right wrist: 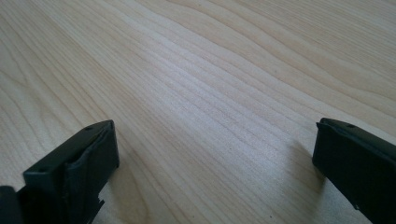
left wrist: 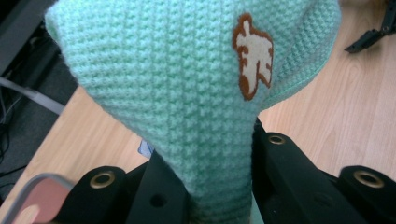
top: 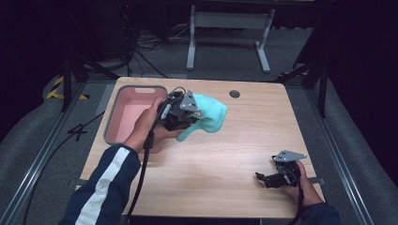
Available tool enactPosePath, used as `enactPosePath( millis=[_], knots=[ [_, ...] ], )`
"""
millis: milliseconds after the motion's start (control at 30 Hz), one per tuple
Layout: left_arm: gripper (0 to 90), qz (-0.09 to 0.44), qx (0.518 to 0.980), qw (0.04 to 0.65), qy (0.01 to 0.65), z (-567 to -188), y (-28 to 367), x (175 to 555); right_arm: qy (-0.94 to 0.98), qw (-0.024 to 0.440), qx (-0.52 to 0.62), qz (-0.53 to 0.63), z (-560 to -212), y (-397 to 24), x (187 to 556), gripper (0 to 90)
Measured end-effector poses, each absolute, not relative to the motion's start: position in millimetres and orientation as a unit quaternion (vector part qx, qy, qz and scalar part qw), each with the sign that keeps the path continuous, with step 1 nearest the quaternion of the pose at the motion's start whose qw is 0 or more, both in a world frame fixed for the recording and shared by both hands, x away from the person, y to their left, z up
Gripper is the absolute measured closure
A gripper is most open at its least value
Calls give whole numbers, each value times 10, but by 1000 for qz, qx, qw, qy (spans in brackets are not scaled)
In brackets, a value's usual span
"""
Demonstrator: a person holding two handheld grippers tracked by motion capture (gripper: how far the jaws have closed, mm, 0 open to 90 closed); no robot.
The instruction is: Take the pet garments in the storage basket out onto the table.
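Observation:
A mint-green knitted cloth (top: 212, 114) hangs bunched above the table's back middle, with my left gripper (top: 193, 117) shut on it. In the left gripper view the knit (left wrist: 177, 93) rises from between the two black jaws and carries a brown-and-white patch (left wrist: 252, 56); my left gripper (left wrist: 219, 186) pinches its narrow lower part. Near the front right corner, my right gripper (top: 264, 178) sits low over the wood. In the right gripper view its jaws stand wide apart, and my right gripper (right wrist: 215, 158) has only bare wood between them.
A pink tub with a grey rim (top: 111, 117) stands at the table's back left, right beside my left hand; its corner (left wrist: 35, 198) shows in the left gripper view. A round cable hole (top: 234, 93) sits near the table's far edge. A wooden table (top: 225, 154) lies between the grippers.

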State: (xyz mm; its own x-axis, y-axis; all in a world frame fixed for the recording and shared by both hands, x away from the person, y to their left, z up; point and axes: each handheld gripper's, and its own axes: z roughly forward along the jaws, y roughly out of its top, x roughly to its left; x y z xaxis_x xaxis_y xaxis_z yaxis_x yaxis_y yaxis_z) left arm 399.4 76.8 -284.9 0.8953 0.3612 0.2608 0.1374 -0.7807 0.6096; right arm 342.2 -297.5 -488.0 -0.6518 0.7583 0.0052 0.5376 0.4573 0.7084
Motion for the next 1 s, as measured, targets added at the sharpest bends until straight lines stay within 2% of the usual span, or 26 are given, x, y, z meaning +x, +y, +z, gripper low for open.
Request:
enactPosePath(
  millis=[400, 700, 1000],
  knots=[
    [799, 137, 944, 278, 115, -3339, 327, 4092, 839, 158, 387, 350, -4880, -2974, 3422, 6],
    [798, 98, 956, 240, 136, -3856, 273, 4261, 839, 158, 386, 350, -4880, -2974, 3422, 6],
    [793, 76, 959, 227, 150, -4176, 273, 4309, 839, 158, 386, 350, -4880, -2974, 3422, 6]
  ],
)
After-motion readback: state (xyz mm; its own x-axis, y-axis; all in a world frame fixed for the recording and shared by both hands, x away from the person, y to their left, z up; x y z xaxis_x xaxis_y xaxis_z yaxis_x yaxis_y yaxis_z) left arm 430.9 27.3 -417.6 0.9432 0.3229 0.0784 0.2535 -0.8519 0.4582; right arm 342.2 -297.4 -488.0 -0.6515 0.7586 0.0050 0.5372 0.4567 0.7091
